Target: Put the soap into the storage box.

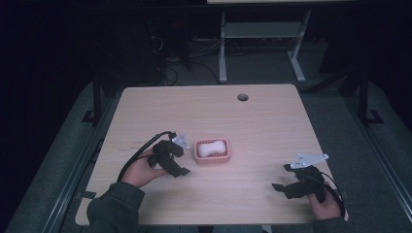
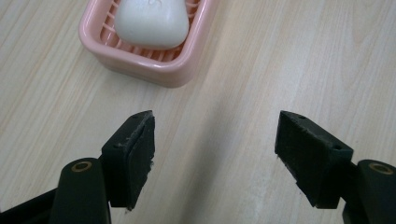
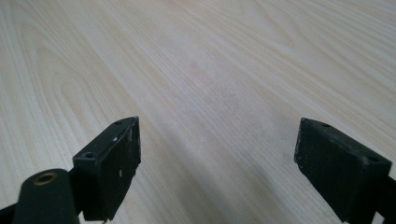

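A pink soap dish (image 1: 212,157) sits near the middle of the wooden table and holds a white bar of soap (image 1: 210,148). My left gripper (image 1: 179,161) hovers just left of the dish, open, with nothing between its jaws. In the left gripper view the dish (image 2: 154,65) and the soap (image 2: 152,22) lie ahead and to the left of the open jaws, whose gap (image 2: 215,154) spans bare wood. My right gripper (image 1: 283,178) is at the table's front right, far from the dish, open over bare wood (image 3: 217,156).
The table (image 1: 252,121) has a round cable hole (image 1: 242,97) near its far edge. Beyond the table stand the white legs of another desk (image 1: 222,48) on a dark floor with cables. Bare wood stretches between the two grippers.
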`<state>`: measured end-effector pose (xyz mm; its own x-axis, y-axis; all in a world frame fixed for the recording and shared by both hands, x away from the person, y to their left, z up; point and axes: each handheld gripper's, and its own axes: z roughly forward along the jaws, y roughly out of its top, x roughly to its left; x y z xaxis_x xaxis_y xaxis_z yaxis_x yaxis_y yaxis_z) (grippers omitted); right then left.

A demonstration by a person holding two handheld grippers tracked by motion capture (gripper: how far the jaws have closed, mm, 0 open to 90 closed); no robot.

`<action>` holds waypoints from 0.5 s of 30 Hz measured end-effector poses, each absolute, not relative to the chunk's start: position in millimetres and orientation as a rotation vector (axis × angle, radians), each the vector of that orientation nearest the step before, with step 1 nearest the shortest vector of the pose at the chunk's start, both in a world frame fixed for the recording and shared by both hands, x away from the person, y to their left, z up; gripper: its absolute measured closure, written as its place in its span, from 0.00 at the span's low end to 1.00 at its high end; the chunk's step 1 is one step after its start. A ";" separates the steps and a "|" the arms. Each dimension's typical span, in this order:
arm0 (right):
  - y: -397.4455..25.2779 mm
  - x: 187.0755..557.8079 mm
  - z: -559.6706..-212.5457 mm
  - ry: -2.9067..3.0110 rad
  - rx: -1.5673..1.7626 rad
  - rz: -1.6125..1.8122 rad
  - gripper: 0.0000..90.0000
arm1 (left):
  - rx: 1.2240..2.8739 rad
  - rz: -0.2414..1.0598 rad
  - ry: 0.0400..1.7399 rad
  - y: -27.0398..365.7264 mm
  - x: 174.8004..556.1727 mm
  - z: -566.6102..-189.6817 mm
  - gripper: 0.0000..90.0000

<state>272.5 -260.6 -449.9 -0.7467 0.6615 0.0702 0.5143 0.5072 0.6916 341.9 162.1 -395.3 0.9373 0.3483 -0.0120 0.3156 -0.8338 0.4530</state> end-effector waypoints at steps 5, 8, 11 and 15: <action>-261.6 272.1 -450.3 2.544 1.008 1.061 0.16 | 2.629 0.095 0.489 169.8 337.9 -398.3 0.32; -262.0 272.0 -450.1 2.546 1.009 1.060 0.16 | 2.627 0.097 0.496 174.6 334.7 -401.2 0.31; -261.7 271.5 -450.2 2.544 1.013 1.064 0.16 | 2.621 0.083 0.510 178.9 332.6 -404.4 0.32; -262.2 271.4 -450.4 2.543 1.015 1.066 0.16 | 2.613 0.080 0.518 183.5 328.9 -407.9 0.32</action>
<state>271.4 -262.2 -450.4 -0.7431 0.6651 0.0738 0.5188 0.5031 0.6912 328.9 183.5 -407.9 0.9268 0.3739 -0.0338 0.3465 -0.8173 0.4604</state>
